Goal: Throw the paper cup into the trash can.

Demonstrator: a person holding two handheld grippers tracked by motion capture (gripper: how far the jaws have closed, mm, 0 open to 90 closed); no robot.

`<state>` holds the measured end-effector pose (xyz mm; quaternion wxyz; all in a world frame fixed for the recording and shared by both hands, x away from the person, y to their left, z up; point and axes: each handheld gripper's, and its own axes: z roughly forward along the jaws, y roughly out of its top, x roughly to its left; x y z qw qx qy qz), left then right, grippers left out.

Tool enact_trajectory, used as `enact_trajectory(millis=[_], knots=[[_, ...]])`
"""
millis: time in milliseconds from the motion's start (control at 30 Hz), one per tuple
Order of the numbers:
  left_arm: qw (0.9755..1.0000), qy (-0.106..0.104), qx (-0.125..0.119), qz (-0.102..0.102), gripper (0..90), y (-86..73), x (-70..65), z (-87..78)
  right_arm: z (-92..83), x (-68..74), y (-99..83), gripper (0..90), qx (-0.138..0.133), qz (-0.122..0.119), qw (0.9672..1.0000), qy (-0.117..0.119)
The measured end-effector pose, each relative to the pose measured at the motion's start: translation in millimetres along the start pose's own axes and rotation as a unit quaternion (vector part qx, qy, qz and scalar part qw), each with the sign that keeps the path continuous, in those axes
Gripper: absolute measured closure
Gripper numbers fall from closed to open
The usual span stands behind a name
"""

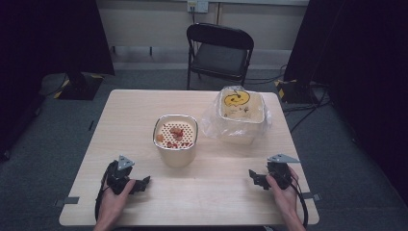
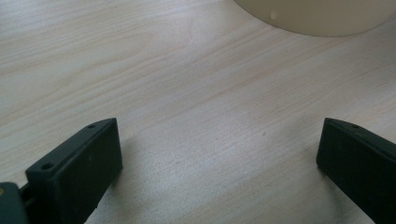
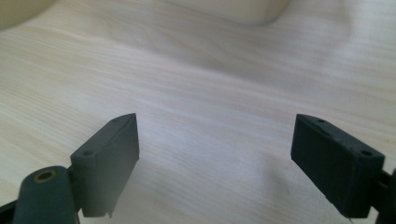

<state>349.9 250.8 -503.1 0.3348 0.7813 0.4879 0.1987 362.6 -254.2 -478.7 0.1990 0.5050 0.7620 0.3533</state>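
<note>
- Low on the frame's left, the left gripper (image 1: 142, 183) rests on the worktop (image 1: 216, 192), fingers apart, nothing between.
- Lower right, the right gripper (image 1: 254, 177), fingers spread, empty.
- Centre frame, the perforated-lid container (image 1: 175, 140) stands nearest the left gripper.

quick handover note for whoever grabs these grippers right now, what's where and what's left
Left gripper: open, holding nothing, low at the table's near left, pointing toward the cup.
Right gripper: open, holding nothing, near right.
Cream cup: upright mid-table, with a perforated insert holding red and orange bits.
Bin: behind and right of the cup, lined with a clear bag, a yellow piece inside.
Done: nothing in hand; I cannot tell whether anything has been moved.
Left: likely grasp the cup with the left gripper; the bits probably go to the bin.
</note>
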Motion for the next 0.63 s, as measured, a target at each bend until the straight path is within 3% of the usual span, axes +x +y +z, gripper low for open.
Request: enact_trajectory(millis=[200,400,633], knots=[[1.0,0.0,0.0,0.0,0.0,0.0,0.1,0.0,12.1,-4.4,-9.2,14.1,0.027,-0.012,0.9993,-0.022],[1.0,0.0,0.0,0.001,0.0,0.0,0.1,0.0,16.1,-2.6,-13.5,11.3,0.007,-0.014,0.9994,-0.032],[1.0,-0.001,-0.001,0.0,0.0,0.1,0.1,0.2,16.1,-2.4,-13.8,11.3,0.007,-0.014,0.9994,-0.032]])
